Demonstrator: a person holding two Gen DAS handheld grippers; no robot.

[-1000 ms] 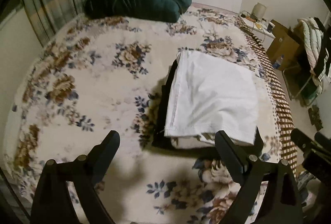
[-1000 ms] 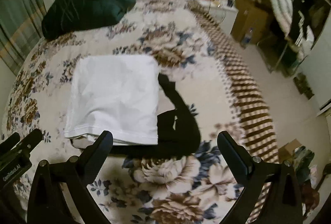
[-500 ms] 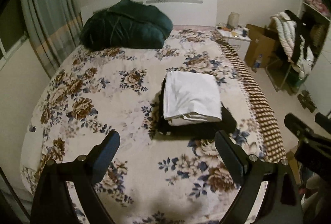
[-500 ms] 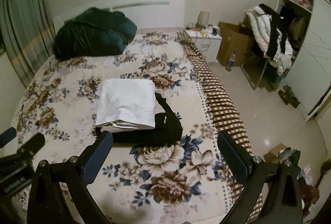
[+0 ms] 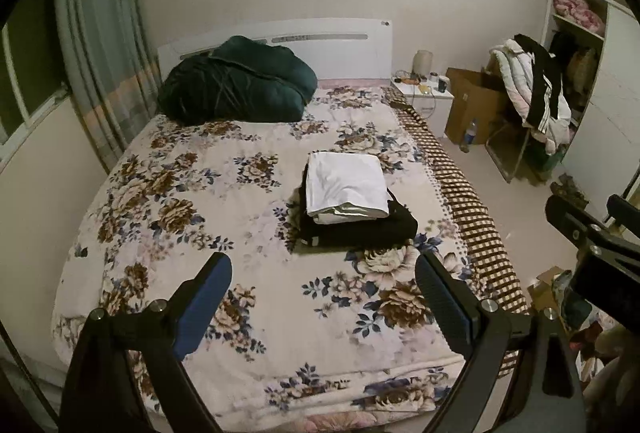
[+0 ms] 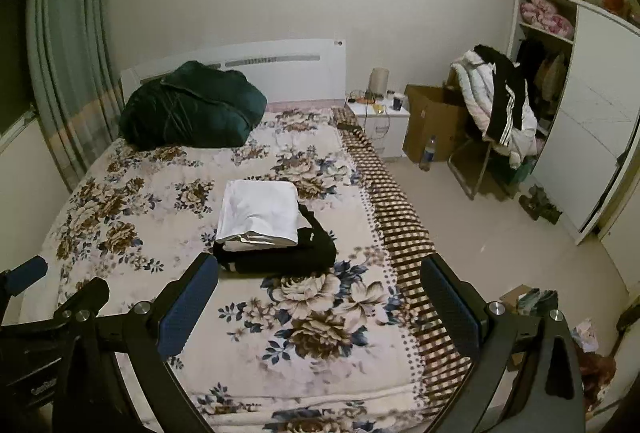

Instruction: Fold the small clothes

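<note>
A folded white garment (image 5: pixel 345 185) lies on top of a folded black garment (image 5: pixel 360 227) on the floral bed cover (image 5: pixel 200 193). The same stack shows in the right wrist view, white (image 6: pixel 260 211) over black (image 6: pixel 288 257). My left gripper (image 5: pixel 323 285) is open and empty, held back near the foot of the bed. My right gripper (image 6: pixel 318 287) is open and empty, also well short of the stack. The right gripper also shows at the right edge of the left wrist view (image 5: pixel 592 233).
A dark green duvet (image 5: pixel 236 85) is bundled by the white headboard (image 5: pixel 320 41). A nightstand (image 6: pixel 378 125), cardboard box (image 6: pixel 432 121), chair piled with clothes (image 6: pixel 500 113) and wardrobe (image 6: pixel 592 137) stand right of the bed. Curtains (image 5: pixel 100 53) hang at the left.
Both grippers have pulled back and up from the stack, which now looks much smaller and farther. The folded clothes have not moved. Both grippers stay open.
</note>
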